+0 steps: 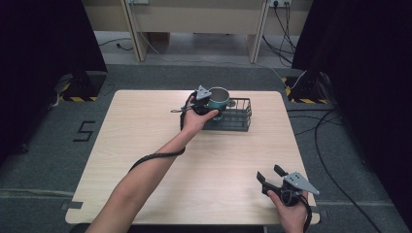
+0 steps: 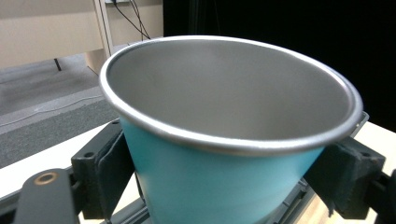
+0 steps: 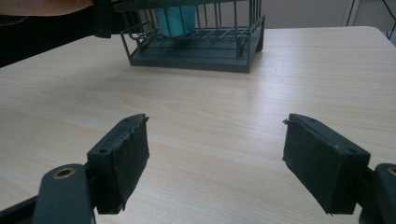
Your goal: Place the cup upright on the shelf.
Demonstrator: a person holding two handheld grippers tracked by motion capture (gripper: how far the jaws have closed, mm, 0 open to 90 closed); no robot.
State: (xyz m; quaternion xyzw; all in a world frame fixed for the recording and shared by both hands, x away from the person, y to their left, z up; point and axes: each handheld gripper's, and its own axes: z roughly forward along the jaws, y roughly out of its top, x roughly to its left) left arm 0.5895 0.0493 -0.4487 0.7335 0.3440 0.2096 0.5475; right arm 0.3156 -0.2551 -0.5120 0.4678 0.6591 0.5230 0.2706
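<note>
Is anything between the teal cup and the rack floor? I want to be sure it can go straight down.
Nothing visible blocks it. The left gripper grips the teal cup at the left end of the wire rack; in the right gripper view the rack floor beside the cup is bare.

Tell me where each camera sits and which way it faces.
High view: above the person's side, looking forward and down on the table; forearms and both grippers show.
Left gripper view: on the left gripper, facing the cup between its jaws.
Right gripper view: on the right gripper, facing the basket.
All three share the cup.
</note>
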